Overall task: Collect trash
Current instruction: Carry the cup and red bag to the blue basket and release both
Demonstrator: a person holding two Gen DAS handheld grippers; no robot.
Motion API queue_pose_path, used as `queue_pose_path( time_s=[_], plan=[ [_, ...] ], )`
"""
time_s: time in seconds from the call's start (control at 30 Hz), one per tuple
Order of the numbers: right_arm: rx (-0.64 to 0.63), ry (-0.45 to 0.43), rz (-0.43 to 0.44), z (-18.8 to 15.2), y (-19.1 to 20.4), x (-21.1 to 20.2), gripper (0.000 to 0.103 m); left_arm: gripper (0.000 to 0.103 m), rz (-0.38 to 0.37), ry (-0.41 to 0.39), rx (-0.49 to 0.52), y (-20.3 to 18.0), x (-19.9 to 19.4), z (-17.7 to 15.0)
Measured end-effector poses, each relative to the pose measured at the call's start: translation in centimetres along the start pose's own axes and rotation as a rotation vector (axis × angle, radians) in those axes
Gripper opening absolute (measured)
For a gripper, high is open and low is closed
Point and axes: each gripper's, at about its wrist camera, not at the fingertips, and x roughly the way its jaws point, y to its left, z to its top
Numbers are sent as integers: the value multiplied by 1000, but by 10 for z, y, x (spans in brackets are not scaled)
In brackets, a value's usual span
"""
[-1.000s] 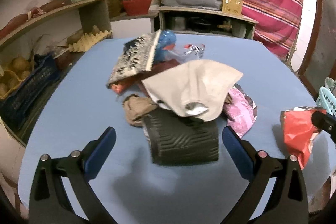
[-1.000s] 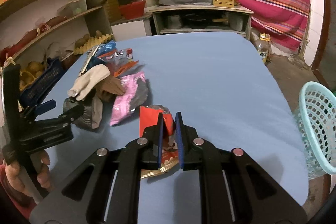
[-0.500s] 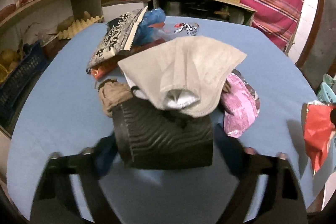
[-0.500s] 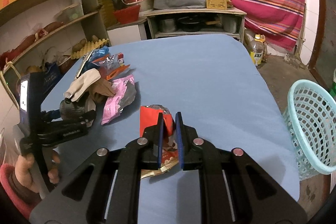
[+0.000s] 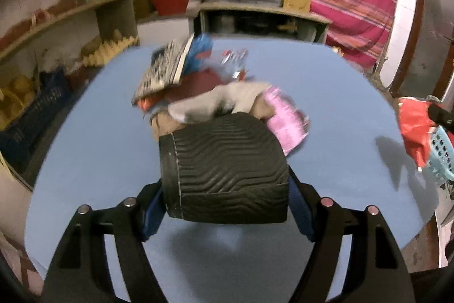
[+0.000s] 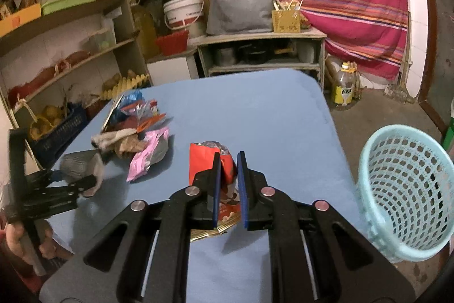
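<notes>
We pinch the black cup (image 5: 227,166) in our left gripper (image 5: 227,206) and the red wrapper (image 6: 210,163) in our right gripper (image 6: 229,183), basket (image 6: 403,189) looks empty, pile (image 6: 136,129) remains.

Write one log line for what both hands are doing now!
left gripper: shut on black cup | right gripper: shut on red wrapper | basket: near right

Left tool (image 5: 227,206) clamped on something; right tool (image 6: 229,183) pinched nearly closed on something.
</notes>
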Motion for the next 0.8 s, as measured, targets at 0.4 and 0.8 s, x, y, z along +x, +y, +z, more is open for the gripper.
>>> queue_pose_path(
  time_s=[0.4,0.8],
  plan=[
    [68,-115,-143,31,-92,-52,12,74,-89,-125,66,-99,-24,53],
    [123,-100,-368,18,-207,-85,12,74,-253,-133,164,-245,8,84]
  ],
)
